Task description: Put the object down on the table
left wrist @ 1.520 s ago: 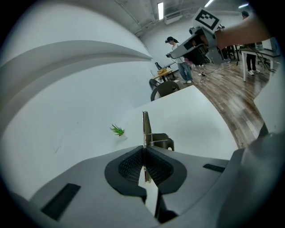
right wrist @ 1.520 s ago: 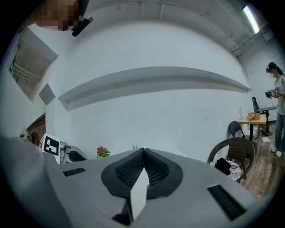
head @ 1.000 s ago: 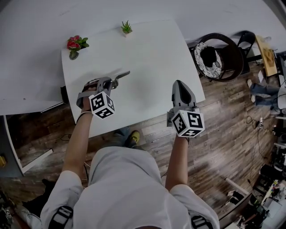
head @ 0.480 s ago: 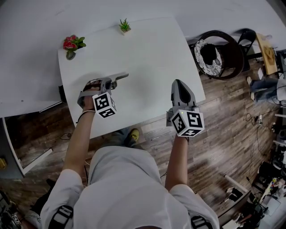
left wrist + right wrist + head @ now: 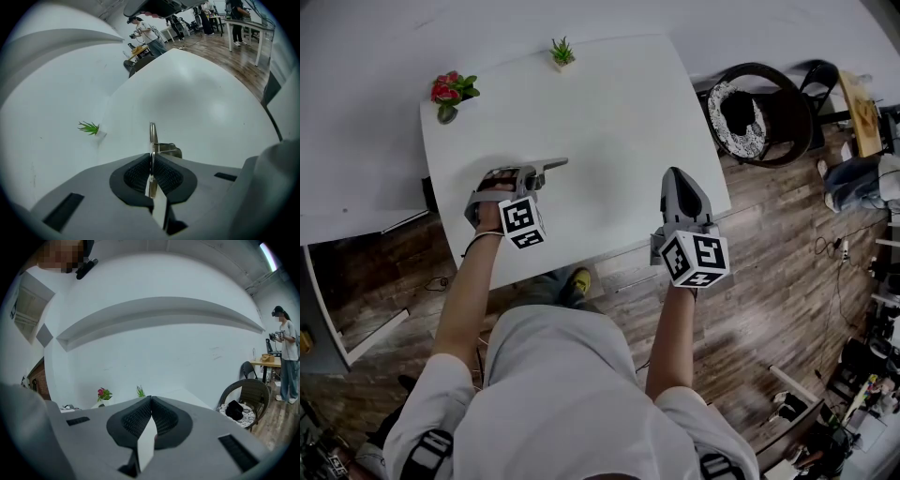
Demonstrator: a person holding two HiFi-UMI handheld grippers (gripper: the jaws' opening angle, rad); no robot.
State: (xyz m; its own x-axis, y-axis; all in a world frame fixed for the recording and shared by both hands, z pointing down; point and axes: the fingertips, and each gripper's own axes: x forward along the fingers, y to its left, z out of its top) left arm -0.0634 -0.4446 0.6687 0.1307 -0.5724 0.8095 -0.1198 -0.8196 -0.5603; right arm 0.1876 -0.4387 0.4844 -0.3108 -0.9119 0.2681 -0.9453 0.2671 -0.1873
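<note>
In the left gripper view, the left gripper's (image 5: 151,158) ribbed dark pads are pinched on a flat metal piece (image 5: 152,137) seen edge-on — a thin bright strip standing upright between them, with a small bent bracket of the same metal jutting to its right just beyond the tips. From the head view, that left gripper (image 5: 538,173) sits at centre left of the frame and the flat metal piece (image 5: 555,165) sticks out of it toward the upper right, over the white table (image 5: 619,103); whether it touches the tabletop cannot be made out.

The right gripper's (image 5: 151,400) pads are pressed together with nothing between them. In the head view the right gripper (image 5: 675,174) is right of centre, its nose over the table's lower right edge, well apart from the left one.

Each gripper carries a marker cube, the left cube (image 5: 520,222) and the right cube (image 5: 695,259) both lying below the jaws in the frame.

Further out, a small green plant (image 5: 563,53) stands at the table's top edge and a pot of red flowers (image 5: 450,92) at its upper left corner. To the upper right, a round dark chair (image 5: 761,86) with a cushion stands on the wooden floor (image 5: 769,281). At the right edge of the right gripper view a person (image 5: 285,352) stands beside a small table.
</note>
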